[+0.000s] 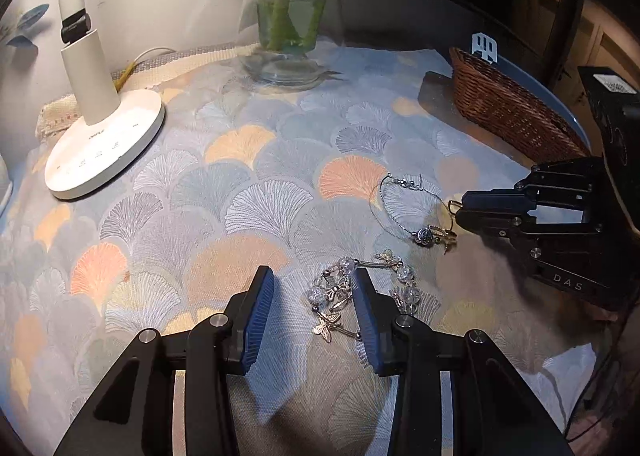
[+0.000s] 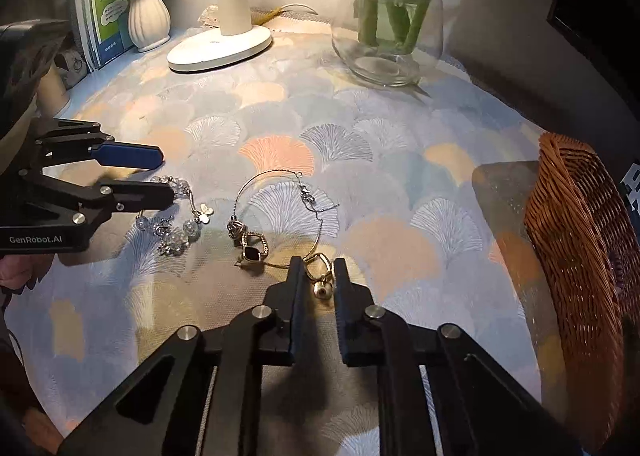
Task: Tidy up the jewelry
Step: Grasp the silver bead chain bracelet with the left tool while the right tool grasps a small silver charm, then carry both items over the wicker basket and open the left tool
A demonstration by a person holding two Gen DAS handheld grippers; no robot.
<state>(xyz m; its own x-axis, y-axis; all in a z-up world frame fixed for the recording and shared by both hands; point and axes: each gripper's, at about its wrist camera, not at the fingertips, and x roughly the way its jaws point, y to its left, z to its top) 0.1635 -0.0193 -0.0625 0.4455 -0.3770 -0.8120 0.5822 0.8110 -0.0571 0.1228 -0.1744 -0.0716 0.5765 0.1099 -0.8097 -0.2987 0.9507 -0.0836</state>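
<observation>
A crystal bead bracelet with gold butterflies (image 1: pixel 340 294) lies on the patterned cloth; it also shows in the right wrist view (image 2: pixel 176 224). My left gripper (image 1: pixel 314 276) is open, its right finger resting over the bracelet. A thin chain necklace with a silver rose pendant (image 1: pixel 424 235) lies further right, also in the right wrist view (image 2: pixel 280 196), beside a gold black-stone piece (image 2: pixel 253 254). My right gripper (image 2: pixel 318 262) is open, narrowly, with a gold earring (image 2: pixel 320 276) between its fingers, not clamped.
A wicker basket (image 1: pixel 508 112) stands at the right edge, near my right gripper (image 2: pixel 580 248). A white desk lamp base (image 1: pixel 104 148) and a glass vase with stems (image 1: pixel 292 20) stand at the back. A white flower vase (image 2: pixel 148 16) and booklets are far left.
</observation>
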